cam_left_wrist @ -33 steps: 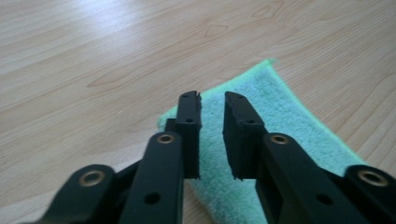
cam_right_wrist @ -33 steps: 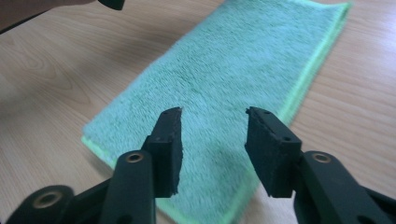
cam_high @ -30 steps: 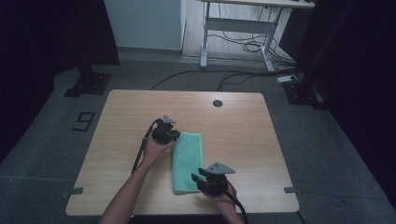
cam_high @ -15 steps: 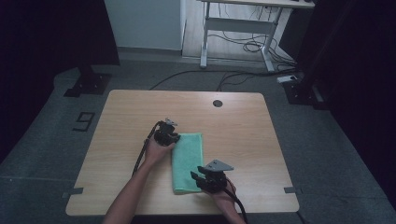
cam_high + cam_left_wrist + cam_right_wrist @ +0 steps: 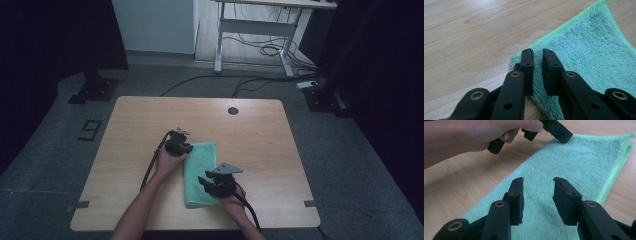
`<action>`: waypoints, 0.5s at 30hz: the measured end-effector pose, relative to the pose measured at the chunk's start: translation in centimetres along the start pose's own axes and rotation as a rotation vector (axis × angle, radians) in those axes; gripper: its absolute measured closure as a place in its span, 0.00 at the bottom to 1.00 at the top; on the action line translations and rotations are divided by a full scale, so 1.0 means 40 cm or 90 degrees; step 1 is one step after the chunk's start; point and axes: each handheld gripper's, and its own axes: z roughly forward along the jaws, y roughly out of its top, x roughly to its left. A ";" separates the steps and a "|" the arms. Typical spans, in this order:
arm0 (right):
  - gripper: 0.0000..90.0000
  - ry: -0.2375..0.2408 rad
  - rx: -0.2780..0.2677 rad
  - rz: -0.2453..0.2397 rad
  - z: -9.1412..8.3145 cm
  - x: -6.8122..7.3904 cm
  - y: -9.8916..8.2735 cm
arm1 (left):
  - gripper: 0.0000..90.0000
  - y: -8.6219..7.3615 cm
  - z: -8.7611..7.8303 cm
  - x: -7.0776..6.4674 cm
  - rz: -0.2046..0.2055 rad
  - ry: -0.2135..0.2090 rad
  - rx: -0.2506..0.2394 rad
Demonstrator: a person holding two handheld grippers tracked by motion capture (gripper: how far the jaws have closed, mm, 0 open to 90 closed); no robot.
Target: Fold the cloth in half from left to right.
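A dim room with grey carpet surrounds a light wooden table (image 5: 150,130), and dark stand bases and loose cables lie on the floor beyond its far edge, near a white desk frame (image 5: 255,30). A round dark hole (image 5: 233,110) sits near the middle of the table's far edge. A green towel (image 5: 201,172), folded into a long strip, lies a little toward the near edge from the table's middle, its length running from far to near. The left gripper (image 5: 182,148) is at the towel's far left corner, held in the person's left hand (image 5: 167,162); in the left gripper view its jaws stand with a narrow gap between them right over that corner, tips on or just above the pile, and no cloth is visibly pinched, so whether it grasps the towel cannot be told. The right gripper (image 5: 204,181) is over the towel's near right part, its jaws spread wide above the cloth with nothing between them. In the right gripper view the left hand and its gripper show farther along the towel. The rest of the tabletop is bare wood.
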 end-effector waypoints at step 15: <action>0.63 -0.010 0.030 -0.005 0.161 -0.028 0.094 | 0.89 -0.001 0.000 0.004 -0.006 -0.007 0.000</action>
